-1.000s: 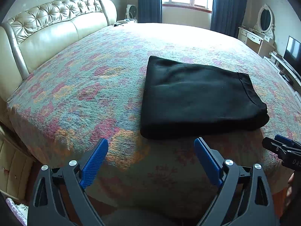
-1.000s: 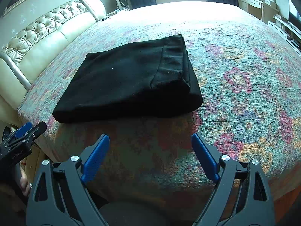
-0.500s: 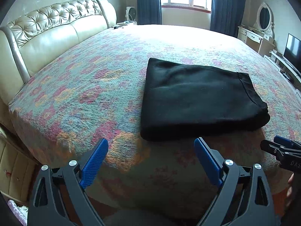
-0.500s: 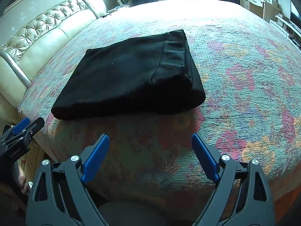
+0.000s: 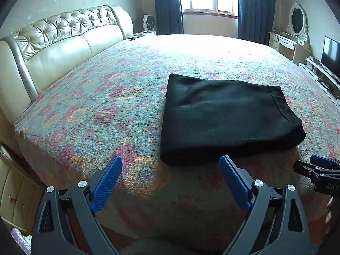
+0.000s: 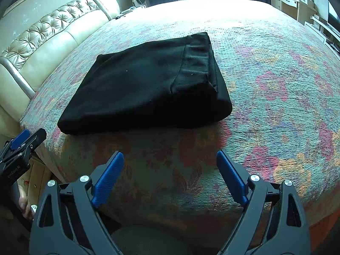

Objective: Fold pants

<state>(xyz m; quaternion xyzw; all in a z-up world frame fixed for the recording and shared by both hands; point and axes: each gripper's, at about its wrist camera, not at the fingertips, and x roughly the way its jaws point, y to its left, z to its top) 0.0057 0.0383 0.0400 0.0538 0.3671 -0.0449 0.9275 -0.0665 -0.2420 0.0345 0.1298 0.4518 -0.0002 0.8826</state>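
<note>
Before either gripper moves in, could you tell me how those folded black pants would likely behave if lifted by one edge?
The pants are soft cloth in stacked layers, so they would probably sag and unfold. The waistband looks thicker, likely the firmest place to pinch. Pushed across the textured bedspread, they would probably bunch rather than slide.

Two handheld grippers, the left gripper [image 5: 171,180] and the right gripper [image 6: 170,174], share one build: black angular frames, ribbed blue pads [image 6: 108,177], silver round screws [image 5: 258,183], white lettering on the side.
</note>
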